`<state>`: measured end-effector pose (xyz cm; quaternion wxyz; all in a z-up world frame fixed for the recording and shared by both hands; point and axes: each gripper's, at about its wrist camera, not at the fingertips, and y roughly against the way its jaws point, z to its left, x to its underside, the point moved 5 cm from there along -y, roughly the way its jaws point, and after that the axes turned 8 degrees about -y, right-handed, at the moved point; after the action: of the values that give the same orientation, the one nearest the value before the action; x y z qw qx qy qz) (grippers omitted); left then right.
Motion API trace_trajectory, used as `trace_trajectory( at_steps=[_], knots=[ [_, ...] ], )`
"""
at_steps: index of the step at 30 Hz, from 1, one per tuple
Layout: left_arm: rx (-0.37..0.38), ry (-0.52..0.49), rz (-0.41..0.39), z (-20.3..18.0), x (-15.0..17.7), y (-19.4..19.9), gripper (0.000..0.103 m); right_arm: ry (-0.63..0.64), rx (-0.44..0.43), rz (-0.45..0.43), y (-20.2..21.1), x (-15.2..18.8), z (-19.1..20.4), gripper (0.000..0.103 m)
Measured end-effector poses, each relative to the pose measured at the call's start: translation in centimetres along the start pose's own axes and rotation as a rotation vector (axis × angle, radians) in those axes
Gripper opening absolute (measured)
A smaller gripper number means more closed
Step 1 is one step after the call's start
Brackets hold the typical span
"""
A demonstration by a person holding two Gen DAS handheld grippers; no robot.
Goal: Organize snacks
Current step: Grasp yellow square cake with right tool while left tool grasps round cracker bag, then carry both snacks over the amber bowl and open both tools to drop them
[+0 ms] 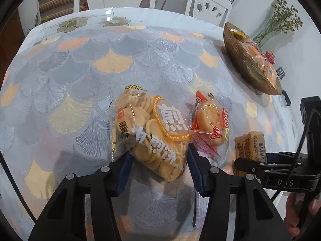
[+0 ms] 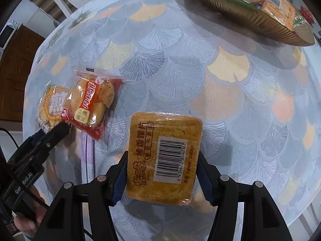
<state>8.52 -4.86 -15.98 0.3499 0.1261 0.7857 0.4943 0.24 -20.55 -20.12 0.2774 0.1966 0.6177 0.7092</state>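
Two grippers grip snacks: left gripper (image 1: 160, 160) clamps the cracker bag (image 1: 149, 134), right gripper (image 2: 163, 172) clamps the toast pack (image 2: 163, 154). Red pack (image 2: 94, 102) lies between; bowl (image 2: 250, 18) far right, open cloth (image 2: 180, 64) before it.

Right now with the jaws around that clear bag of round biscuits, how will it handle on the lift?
The biscuit bag is thin crinkled film, so it will probably sag and shift rather than stay stiff. The loose stacked discs inside look brittle; a hard squeeze may crack them. It seems light for its bulk, and the glossy wrap could slip.
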Motion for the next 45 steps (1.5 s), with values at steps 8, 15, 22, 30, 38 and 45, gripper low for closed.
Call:
trace_trajectory(
  at_steps=[8,15,22,30,38,45],
  knots=[
    [-0.021,-0.008,-0.008,0.3,0.9,1.0,0.048,-0.002,-0.006,-0.017,0.1,0.4,0.6,0.059],
    [-0.046,-0.012,-0.018,0.6,1.5,2.3,0.047,0.0,-0.016,-0.029,0.9,0.7,-0.3,0.055],
    [-0.04,0.026,-0.025,0.9,2.1,2.6,0.045,0.011,-0.023,-0.04,1.8,1.4,-1.0,0.054],
    [0.051,0.153,0.005,1.9,2.2,1.4,0.071,0.03,0.001,-0.026,1.2,2.1,-1.6,0.055],
    [-0.076,0.058,-0.011,0.8,1.6,1.4,0.043,0.039,-0.012,-0.055,2.0,3.1,-1.9,0.054],
    [-0.064,0.07,-0.073,0.2,1.3,4.1,0.037,0.039,-0.062,-0.127,5.8,3.2,-2.7,0.053]
  ],
)
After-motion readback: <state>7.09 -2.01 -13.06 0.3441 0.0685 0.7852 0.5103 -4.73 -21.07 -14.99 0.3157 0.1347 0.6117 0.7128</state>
